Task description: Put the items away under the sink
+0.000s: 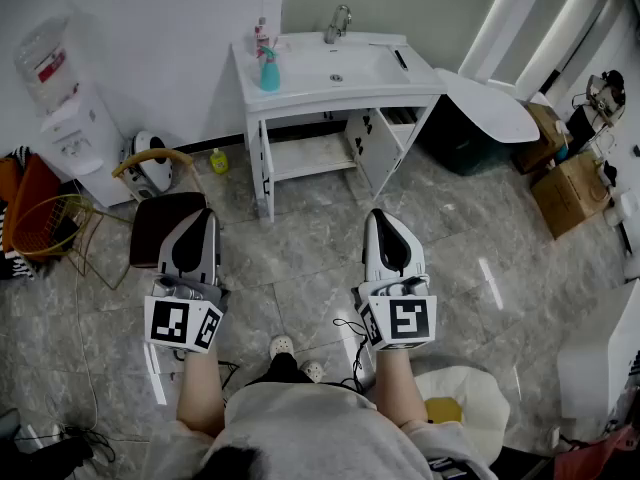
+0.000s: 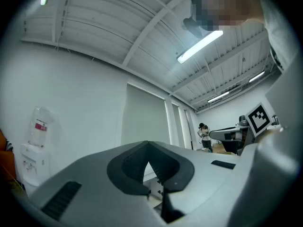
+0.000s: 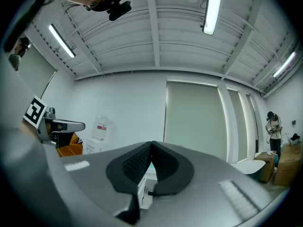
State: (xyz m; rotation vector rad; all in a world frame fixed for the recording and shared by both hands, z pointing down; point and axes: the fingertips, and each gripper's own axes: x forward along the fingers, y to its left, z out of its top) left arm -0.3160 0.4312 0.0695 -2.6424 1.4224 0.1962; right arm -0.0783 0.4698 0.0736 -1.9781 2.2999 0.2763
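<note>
Facing the white sink cabinet (image 1: pixel 300 90) from well back on the grey marbled floor (image 1: pixel 300 258), both grippers are held side by side in front of the person, pointed towards it and slightly upwards. The jaws of the left gripper (image 1: pixel 200 214) are pressed together at their tips, as its own view (image 2: pixel 148 149) shows, and nothing is pinched between them. The jaws of the right gripper (image 3: pixel 151 146) are likewise pressed together with nothing between them; in the head view it (image 1: pixel 379 214) is seen level with the left one, the two well apart.

The two cabinet doors (image 1: pixel 375 148) below the basin are swung open, and a bare shelf (image 1: pixel 315 156) is seen inside. A teal spray bottle (image 1: pixel 269 71) is set upright on the cabinet's top at its left front corner, and a pink-and-white bottle (image 1: pixel 261 36) stands behind it near the wall. A faucet (image 1: pixel 338 23) rises at the back of the basin, and a small dark object (image 1: pixel 401 60), too small to be identified, lies to the basin's right. A yellow bottle (image 1: pixel 218 160) stands on the floor just left of the cabinet.

A water dispenser (image 1: pixel 75 118) is placed against the wall further left, and cardboard boxes (image 1: pixel 570 193) are stacked at the far right.
</note>
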